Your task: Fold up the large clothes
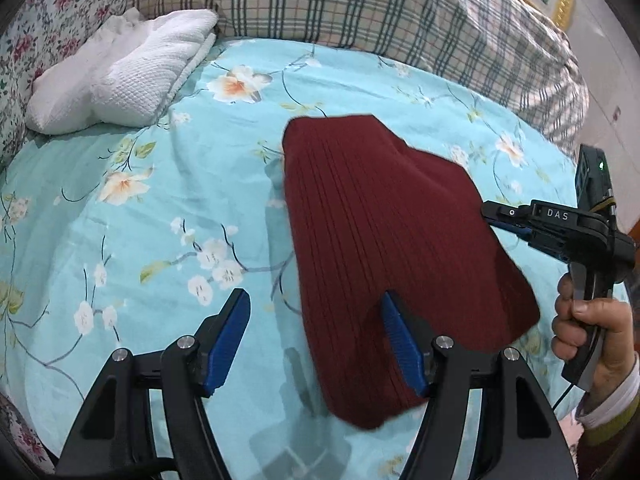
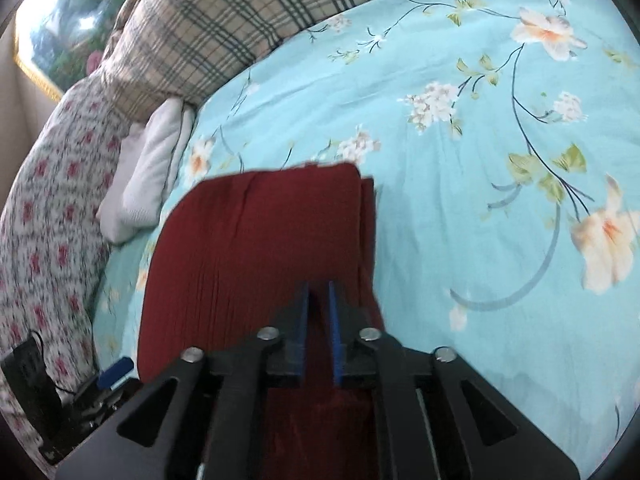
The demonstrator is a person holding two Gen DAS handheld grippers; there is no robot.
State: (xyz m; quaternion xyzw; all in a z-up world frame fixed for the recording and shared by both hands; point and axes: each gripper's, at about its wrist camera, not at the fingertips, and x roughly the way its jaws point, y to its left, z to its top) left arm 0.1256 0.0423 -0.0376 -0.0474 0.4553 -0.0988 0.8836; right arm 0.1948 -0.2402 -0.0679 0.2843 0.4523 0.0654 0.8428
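I am holding both grippers apart, left gripper and right gripper, above the folded red garment, gripping nothing.

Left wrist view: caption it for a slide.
Open left gripper above folded dark red ribbed knit garment on turquoise floral bedsheet.

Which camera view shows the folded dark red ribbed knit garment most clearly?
The left wrist view shows the folded dark red ribbed knit garment best: nearly its whole outline lies sharp on the turquoise floral bedsheet. The right wrist view shows it blurred, with its near part hidden behind that camera's own tongs.
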